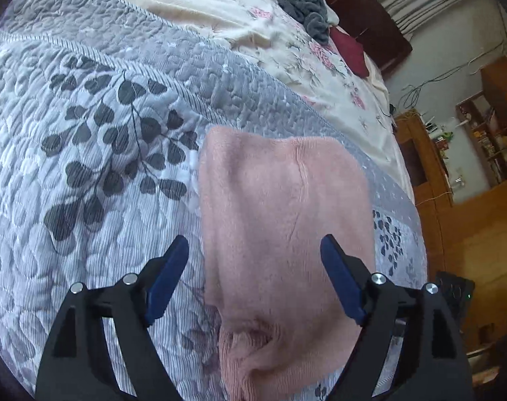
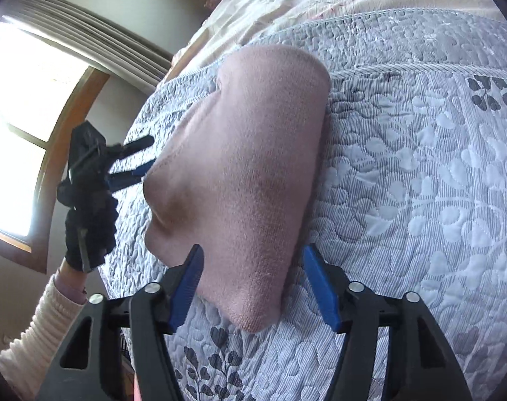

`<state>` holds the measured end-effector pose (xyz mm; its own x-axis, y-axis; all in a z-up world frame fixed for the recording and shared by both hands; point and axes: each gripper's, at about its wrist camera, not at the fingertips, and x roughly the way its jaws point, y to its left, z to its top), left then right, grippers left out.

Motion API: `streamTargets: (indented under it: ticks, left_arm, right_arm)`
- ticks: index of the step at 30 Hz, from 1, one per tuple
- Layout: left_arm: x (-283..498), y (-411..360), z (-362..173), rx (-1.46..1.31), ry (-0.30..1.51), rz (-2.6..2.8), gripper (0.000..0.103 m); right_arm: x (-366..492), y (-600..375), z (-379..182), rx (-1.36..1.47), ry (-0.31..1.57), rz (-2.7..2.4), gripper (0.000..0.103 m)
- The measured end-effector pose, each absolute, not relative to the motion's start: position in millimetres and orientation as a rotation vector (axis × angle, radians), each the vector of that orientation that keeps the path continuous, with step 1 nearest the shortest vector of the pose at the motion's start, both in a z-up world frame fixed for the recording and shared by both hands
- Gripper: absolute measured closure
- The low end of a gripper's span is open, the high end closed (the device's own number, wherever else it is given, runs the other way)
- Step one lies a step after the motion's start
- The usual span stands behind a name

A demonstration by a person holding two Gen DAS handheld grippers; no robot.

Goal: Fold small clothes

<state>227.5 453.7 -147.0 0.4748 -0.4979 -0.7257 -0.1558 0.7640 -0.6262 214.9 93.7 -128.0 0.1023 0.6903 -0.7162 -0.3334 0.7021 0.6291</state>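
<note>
A small pink knitted garment (image 1: 280,220) lies folded flat on the grey leaf-patterned quilt (image 1: 86,153). My left gripper (image 1: 255,247) hovers open just above its near part, blue pads spread to either side, nothing between them. In the right wrist view the same pink garment (image 2: 240,173) lies on the quilt (image 2: 420,183), and my right gripper (image 2: 253,257) stands open over its near corner without holding it. The left gripper (image 2: 146,157) shows there too, open beside the garment's left edge, held by a hand in a black glove (image 2: 90,220).
A cream floral sheet (image 1: 287,43) covers the far half of the bed, with a dark grey cloth (image 1: 300,0) and a dark red item (image 1: 350,50) near the headboard. Wooden shelves (image 1: 487,133) stand off the bed's right side. A bright window (image 2: 23,117) lies beyond the left edge.
</note>
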Motion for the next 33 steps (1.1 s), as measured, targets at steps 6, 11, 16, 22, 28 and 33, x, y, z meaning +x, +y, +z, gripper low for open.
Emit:
streamTargets:
  ticks: [6,11,16,22,28,33]
  left_arm:
    - [231,445,-186,-0.776,1.170,-0.319,0.020]
    - [245,432,-206,-0.813,1.161,-0.385,0.021]
    - [264,407,-217,-0.777,1.202,-0.447,0.016]
    - [266,396,-218,-0.754,1.211,-0.477,0.041]
    - [248,391,-202,-0.850,1.114,-0.508,0.055]
    - [224,347,-168,-0.829,1.077,-0.595,0.055]
  right_arm:
    - [249,97,-138,0.452,1.282,0.807,0.029]
    - [271,109,-158,0.472,1.312,0.828,0.024]
    - [288,125,-182,0.504,1.348,0.847,0.014]
    - [301,135,-204,0.644,1.368,0.886,0.020]
    - [286,112,-178,0.671,1.298,0.924,0.044]
    - [256,65,-138,0.645,1.238,0.947,0.045]
